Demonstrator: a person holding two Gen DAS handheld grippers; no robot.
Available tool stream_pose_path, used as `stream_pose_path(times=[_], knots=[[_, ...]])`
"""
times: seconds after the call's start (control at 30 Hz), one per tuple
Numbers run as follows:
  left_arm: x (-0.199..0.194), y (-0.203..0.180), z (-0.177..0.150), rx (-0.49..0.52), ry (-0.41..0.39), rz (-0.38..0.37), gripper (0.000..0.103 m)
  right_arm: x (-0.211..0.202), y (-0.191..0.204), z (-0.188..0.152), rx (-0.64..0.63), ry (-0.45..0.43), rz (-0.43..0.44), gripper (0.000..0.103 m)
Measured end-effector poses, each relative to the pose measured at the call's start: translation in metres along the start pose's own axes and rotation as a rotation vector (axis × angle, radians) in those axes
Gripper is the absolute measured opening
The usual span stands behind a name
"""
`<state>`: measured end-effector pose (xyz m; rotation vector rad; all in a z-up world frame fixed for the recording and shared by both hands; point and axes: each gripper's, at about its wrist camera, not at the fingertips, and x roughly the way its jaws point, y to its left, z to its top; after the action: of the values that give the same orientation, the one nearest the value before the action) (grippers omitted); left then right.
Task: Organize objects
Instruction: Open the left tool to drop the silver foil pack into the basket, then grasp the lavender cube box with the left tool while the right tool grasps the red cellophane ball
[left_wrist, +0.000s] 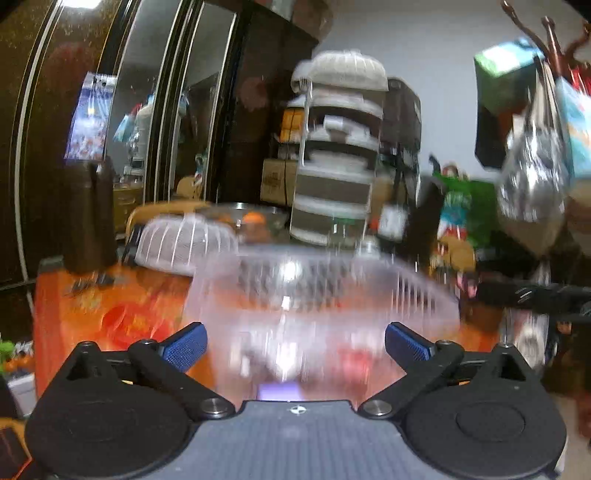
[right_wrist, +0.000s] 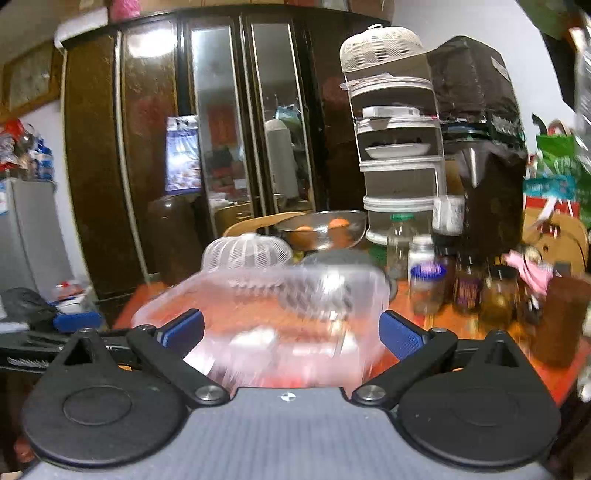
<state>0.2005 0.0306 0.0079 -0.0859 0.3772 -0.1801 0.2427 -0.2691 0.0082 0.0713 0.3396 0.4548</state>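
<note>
Our left gripper (left_wrist: 295, 345) has its jaws spread wide, with the clear plastic container (left_wrist: 321, 295) dead ahead on the orange table (left_wrist: 110, 314), touching neither pad. Our right gripper (right_wrist: 291, 332), jaws equally apart, faces the container too, its long axis crosswise; neither looks nearer.

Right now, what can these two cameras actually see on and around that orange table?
Clear plastic container: one, see-through, nearest on the table, between both pairs of fingers.
White mesh dome cover: one, behind the container, to the left.
Metal bowl: one, silver, holding orange fruit, further back.
Jars and bottles: several, clear and dark, to the right.
Tiered food cover: one, white, at the table's far end.
Table: one, orange patterned cloth.
Dark wardrobe: one, mirrored doors, behind.
Left gripper: blue fingers apart.
Right gripper: blue fingers apart.
</note>
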Motion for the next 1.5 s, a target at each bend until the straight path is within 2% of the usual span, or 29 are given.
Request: stream_pose_path(times=[0.13,0.2,0.27,0.37,0.43,0.5,0.6,0.77,0.9,1.03,1.2,1.3,1.43,1.5], knots=[[0.027,0.009,-0.040,-0.039,0.152,0.040,0.102,-0.026,-0.006,-0.063,0.107,0.043,0.000,0.103],[0.045,0.013,-0.048,-0.074,0.213,0.066,0.094,-0.037,-0.009,-0.094,0.171,0.060,0.001,0.103],[0.055,0.013,-0.047,-0.086,0.224,0.064,0.091,-0.045,-0.013,-0.113,0.218,0.064,0.011,0.103],[0.064,0.005,-0.040,-0.044,0.199,0.095,0.091,-0.051,-0.017,-0.131,0.256,0.082,0.017,0.103],[0.070,-0.001,-0.038,-0.021,0.189,0.135,0.090,-0.049,-0.016,-0.133,0.234,0.094,0.003,0.103],[0.079,-0.004,-0.033,-0.006,0.198,0.171,0.084,-0.050,-0.014,-0.132,0.228,0.086,-0.012,0.103],[0.091,-0.007,-0.032,0.003,0.217,0.195,0.079,-0.051,-0.013,-0.132,0.220,0.073,0.007,0.103],[0.093,-0.007,-0.040,0.024,0.234,0.200,0.042,-0.040,-0.001,-0.129,0.172,0.088,0.007,0.103],[0.075,0.004,-0.045,-0.030,0.192,0.177,0.042,-0.017,0.016,-0.121,0.099,0.120,0.001,0.103],[0.054,0.014,-0.050,-0.053,0.138,0.209,0.042,0.009,0.035,-0.111,0.040,0.133,0.010,0.103],[0.044,0.027,-0.053,-0.114,0.117,0.211,0.042,0.055,0.049,-0.091,0.013,0.194,0.015,0.102],[0.043,0.030,-0.052,-0.129,0.104,0.232,0.042,0.078,0.059,-0.083,-0.032,0.209,-0.022,0.095],[0.039,0.037,-0.051,-0.154,0.080,0.264,0.042,0.103,0.069,-0.083,-0.058,0.275,-0.002,0.079],[0.040,0.040,-0.051,-0.169,0.086,0.255,0.042,0.110,0.071,-0.086,-0.069,0.305,-0.005,0.070]])
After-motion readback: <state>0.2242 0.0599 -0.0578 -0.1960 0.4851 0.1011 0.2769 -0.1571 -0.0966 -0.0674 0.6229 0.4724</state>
